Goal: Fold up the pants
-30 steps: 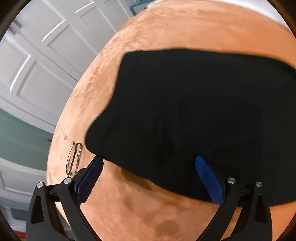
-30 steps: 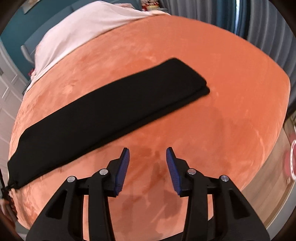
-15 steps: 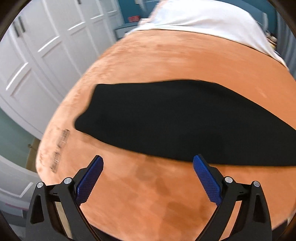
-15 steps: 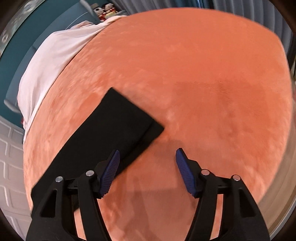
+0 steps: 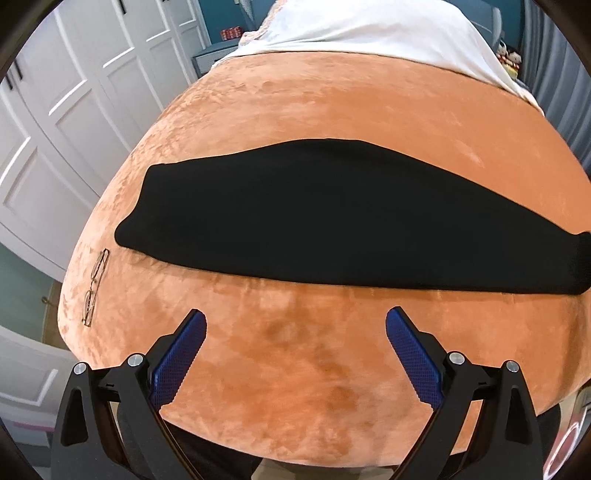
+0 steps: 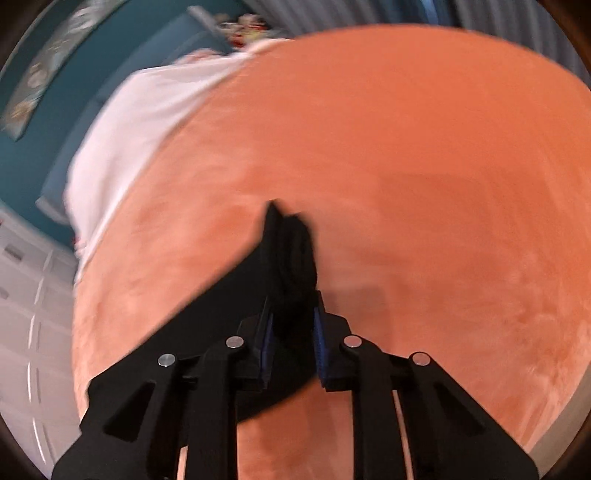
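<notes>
Black pants [image 5: 332,218], folded lengthwise into a long strip, lie across the orange velvet bed cover [image 5: 295,350]. My left gripper [image 5: 295,332] is open and empty, held back from the strip's near edge. In the right wrist view, my right gripper [image 6: 291,325] is shut on one end of the pants [image 6: 291,254], which bunches up between the blue pads [image 6: 266,343]. The rest of the strip trails off to the lower left behind the gripper frame.
A pair of glasses [image 5: 94,286] lies on the cover near its left edge. White bedding [image 5: 369,29] covers the far end of the bed. White wardrobe doors [image 5: 66,122] stand to the left; grey curtains [image 5: 554,74] hang to the right.
My right gripper moved onto the end of the pants and closed on it. My left gripper pulled back from the pants, staying open.
</notes>
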{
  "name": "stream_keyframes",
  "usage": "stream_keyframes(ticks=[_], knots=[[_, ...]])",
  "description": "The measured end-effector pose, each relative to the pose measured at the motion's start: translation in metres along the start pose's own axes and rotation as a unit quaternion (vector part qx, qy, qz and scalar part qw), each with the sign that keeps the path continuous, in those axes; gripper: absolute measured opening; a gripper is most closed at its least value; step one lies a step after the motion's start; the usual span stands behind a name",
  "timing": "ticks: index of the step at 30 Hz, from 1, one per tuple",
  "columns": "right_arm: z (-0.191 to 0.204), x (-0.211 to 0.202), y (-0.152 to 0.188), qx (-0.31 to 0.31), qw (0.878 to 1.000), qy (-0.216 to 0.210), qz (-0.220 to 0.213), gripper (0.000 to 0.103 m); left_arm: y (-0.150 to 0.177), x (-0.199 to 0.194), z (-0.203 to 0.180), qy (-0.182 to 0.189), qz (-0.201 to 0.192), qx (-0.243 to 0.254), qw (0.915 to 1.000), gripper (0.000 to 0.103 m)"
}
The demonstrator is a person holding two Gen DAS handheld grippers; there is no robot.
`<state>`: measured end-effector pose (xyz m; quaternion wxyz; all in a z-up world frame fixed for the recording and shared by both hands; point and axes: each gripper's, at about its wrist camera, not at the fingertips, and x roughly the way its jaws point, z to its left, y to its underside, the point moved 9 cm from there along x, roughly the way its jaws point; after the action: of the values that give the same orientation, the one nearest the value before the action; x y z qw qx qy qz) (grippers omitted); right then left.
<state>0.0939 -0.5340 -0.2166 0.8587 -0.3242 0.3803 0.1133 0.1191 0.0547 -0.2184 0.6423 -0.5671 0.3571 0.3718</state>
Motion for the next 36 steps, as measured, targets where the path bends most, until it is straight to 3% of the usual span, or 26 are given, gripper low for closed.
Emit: stream_keyframes(ticks=[3,6,10,14,18,22,31,36], knots=[[0.096,-0.010,0.022,-0.079,0.995,-0.053,0.019,0.017,0.007,0.007,0.023,-0.001,0.008,-0.013,0.9999,0.096],[0.194,-0.007,0.064,-0.158,0.982,-0.088,0.047,0.017,0.017,0.008,0.050,0.016,0.013,-0.041,0.9990,0.096],[0.288,0.019,0.124,-0.226,0.965,-0.103,0.081,0.017,0.028,0.004,0.089,0.005,0.004,-0.050,0.9987,0.096],[0.348,0.048,0.184,-0.268,0.950,-0.107,0.118,0.017,0.035,-0.004,0.126,-0.011,-0.014,-0.047,0.9987,0.096],[0.383,0.077,0.247,-0.317,0.931,-0.089,0.158,0.017,0.040,-0.006,0.153,-0.006,-0.026,-0.054,0.9982,0.096],[0.387,0.104,0.299,-0.345,0.917,-0.057,0.190,0.017,0.042,-0.004,0.170,-0.011,-0.034,-0.060,0.9976,0.096],[0.376,0.129,0.324,-0.372,0.906,-0.018,0.202,0.021,0.044,0.015,0.195,0.022,-0.018,-0.110,0.9935,0.096],[0.396,0.110,0.321,-0.409,0.899,-0.019,0.153,0.019,0.042,0.026,0.196,0.022,-0.013,-0.110,0.9936,0.096]])
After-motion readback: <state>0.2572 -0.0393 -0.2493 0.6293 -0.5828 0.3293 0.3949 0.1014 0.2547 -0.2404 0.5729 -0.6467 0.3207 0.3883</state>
